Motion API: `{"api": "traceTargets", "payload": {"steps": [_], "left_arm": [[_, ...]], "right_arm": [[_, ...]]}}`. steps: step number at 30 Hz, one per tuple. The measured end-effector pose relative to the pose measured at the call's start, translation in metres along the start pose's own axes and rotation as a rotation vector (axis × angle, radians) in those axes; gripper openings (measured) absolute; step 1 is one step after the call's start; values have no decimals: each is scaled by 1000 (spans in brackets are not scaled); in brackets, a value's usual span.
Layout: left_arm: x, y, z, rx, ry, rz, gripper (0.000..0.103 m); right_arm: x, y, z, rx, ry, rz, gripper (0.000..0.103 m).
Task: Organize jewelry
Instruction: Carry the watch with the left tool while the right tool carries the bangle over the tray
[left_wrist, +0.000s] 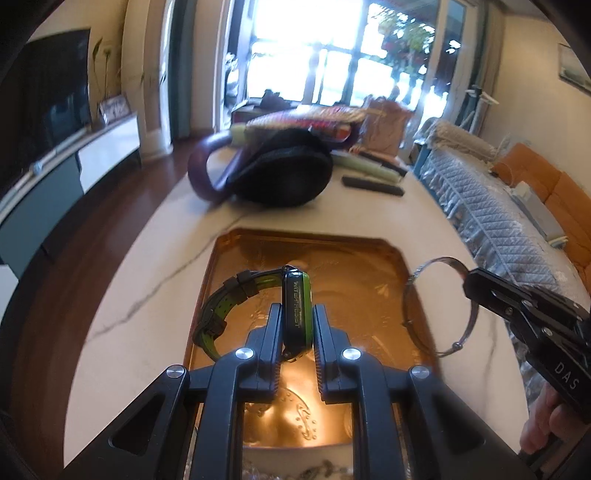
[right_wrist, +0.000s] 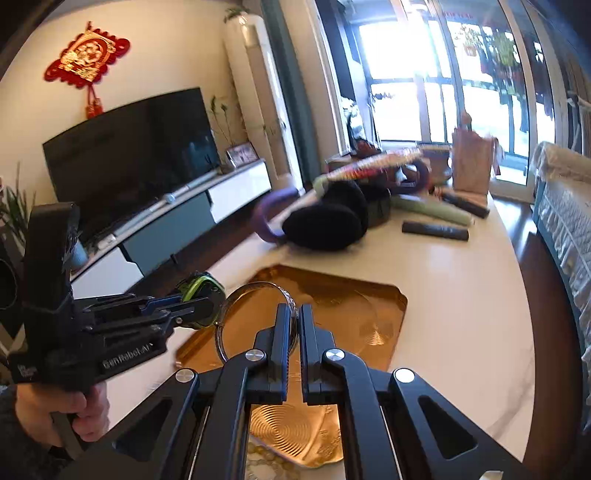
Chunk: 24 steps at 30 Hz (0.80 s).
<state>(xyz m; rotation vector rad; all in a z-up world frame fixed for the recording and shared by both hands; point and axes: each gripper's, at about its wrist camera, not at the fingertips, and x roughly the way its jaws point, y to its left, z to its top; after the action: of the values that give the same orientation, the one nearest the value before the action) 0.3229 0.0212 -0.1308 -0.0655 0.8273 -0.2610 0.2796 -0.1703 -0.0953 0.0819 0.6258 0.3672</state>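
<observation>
My left gripper (left_wrist: 296, 314) is shut on a black-and-green watch (left_wrist: 295, 314), gripping its case; the strap (left_wrist: 218, 310) curls out to the left above a gold tray (left_wrist: 369, 266) on the white marble table. My right gripper (right_wrist: 294, 314) is shut on a thin silver bangle (right_wrist: 236, 295), which hangs over the tray's (right_wrist: 380, 295) left part. In the left wrist view the right gripper (left_wrist: 471, 282) comes in from the right with the bangle (left_wrist: 436, 266) at the tray's right rim. The right wrist view shows the left gripper (right_wrist: 212, 302) at the left with the watch (right_wrist: 199, 288).
Beyond the tray lie a black pouch (left_wrist: 284, 173) with a purple strap, a dark remote (left_wrist: 373, 184), a pale green roll (right_wrist: 432, 210) and a paper bag (right_wrist: 472, 162). A bead string (right_wrist: 266, 456) lies near the tray's front edge. A sofa (left_wrist: 498, 206) flanks the table's right side.
</observation>
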Motion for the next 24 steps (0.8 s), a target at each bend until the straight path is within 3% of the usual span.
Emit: {"api": "traceTargets", "payload": {"steps": [6,11,17,24], "left_arm": [[37,18,0,-95,82,0,16],[48,12,-3,-78,123,-4,16],[60,11,-12,-37,159,58,16],[58,4,-16,32,152,99,16]], "right_arm": [[34,-21,-16,65,81,13,5],[50,-33,-28,118,119,30,5],[72,-33,-39,119,174,16,5],[77,-28,-47,135,216,-5,5]]}}
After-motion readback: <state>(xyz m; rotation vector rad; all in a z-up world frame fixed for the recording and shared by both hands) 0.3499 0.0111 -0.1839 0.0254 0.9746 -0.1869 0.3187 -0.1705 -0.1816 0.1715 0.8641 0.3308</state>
